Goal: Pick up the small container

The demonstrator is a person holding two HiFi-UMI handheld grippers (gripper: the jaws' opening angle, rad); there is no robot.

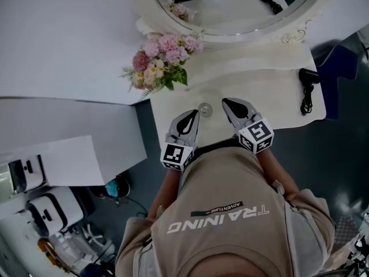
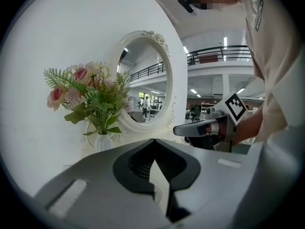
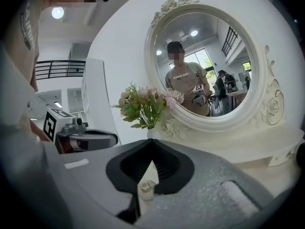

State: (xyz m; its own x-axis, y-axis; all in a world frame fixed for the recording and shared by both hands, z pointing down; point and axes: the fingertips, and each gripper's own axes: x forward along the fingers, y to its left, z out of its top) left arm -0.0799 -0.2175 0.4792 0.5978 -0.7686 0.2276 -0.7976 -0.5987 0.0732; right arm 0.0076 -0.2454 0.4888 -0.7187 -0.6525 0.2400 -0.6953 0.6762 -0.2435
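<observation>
The small container point(image 1: 204, 108), a clear little jar, stands on the white dressing table point(image 1: 271, 91) near its front edge. It lies between my two grippers, touching neither. My left gripper point(image 1: 194, 113) is just left of it, jaws shut and empty. My right gripper point(image 1: 226, 102) is just right of it, its jaws meeting at the tips with nothing held. In the right gripper view the jar point(image 3: 145, 188) shows low through the gap behind the shut right gripper point(image 3: 151, 141). The left gripper point(image 2: 153, 141) points towards the flowers, with the right gripper point(image 2: 205, 128) off to its side.
A vase of pink flowers point(image 1: 162, 59) stands at the table's back left. An oval white-framed mirror point(image 1: 230, 7) rises behind. A black hair dryer with a cord point(image 1: 308, 86) lies at the right end. Left of the table is a gap, then white counters and equipment point(image 1: 52, 212).
</observation>
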